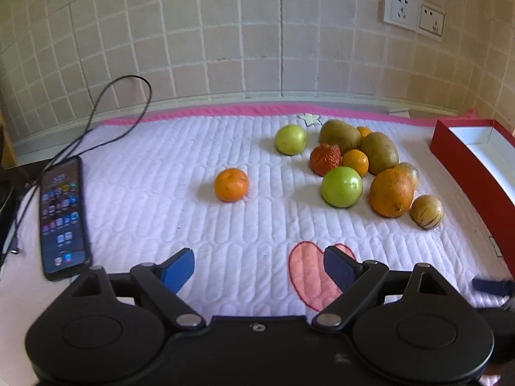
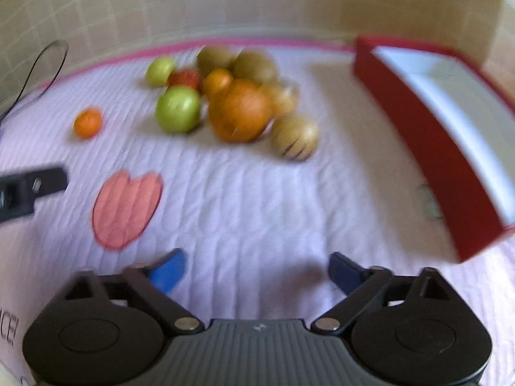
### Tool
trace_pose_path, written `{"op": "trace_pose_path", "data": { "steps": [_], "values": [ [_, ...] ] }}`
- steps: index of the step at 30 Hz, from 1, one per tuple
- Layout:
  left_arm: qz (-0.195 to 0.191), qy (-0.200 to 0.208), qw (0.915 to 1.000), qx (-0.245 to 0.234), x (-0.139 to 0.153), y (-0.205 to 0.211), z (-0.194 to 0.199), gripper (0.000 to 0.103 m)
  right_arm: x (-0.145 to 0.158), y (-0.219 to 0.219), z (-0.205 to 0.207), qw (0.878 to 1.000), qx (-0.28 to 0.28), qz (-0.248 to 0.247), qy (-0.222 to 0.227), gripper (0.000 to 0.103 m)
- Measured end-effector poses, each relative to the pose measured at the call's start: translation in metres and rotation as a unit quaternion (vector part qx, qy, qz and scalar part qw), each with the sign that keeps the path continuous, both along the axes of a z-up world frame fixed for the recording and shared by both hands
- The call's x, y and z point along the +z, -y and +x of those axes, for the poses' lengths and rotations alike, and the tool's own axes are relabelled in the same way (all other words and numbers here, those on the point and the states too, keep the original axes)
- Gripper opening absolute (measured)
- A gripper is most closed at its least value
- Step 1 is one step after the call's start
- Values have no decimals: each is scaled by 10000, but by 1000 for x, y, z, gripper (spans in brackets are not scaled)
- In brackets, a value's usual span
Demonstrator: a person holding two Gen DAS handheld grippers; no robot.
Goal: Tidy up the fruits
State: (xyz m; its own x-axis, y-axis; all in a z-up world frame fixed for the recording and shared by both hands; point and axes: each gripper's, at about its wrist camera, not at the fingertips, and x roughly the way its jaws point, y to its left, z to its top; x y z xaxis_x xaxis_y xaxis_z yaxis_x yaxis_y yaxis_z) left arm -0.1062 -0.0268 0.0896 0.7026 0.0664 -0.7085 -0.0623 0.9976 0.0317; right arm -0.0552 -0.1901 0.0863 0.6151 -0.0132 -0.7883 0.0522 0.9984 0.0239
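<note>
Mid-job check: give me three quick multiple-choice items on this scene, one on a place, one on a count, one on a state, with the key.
1. Where does the lone small orange lie?
A. inside the red box
B. on the quilt, apart from the fruit pile and on its phone side
C. on the phone

2. How many green apples are there?
A. one
B. two
C. four

3. What is in the red box?
A. nothing visible
B. oranges
C. the phone

Key: 1 B, it sits alone between phone and pile. 2 B, one apple at the back, one in front. 3 A, only white lining shows.
</note>
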Motion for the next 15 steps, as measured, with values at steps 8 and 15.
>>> {"op": "trace_pose_path", "data": {
  "steps": [8, 15],
  "values": [
    [-102, 74, 9999, -79, 10, 10, -8, 103, 47, 12, -9, 9964, 48, -269, 802, 102],
    [-233, -11, 9996, -175, 6, 17, -8, 103, 55, 11, -8, 9969, -13, -266, 737, 102]
  ]
}}
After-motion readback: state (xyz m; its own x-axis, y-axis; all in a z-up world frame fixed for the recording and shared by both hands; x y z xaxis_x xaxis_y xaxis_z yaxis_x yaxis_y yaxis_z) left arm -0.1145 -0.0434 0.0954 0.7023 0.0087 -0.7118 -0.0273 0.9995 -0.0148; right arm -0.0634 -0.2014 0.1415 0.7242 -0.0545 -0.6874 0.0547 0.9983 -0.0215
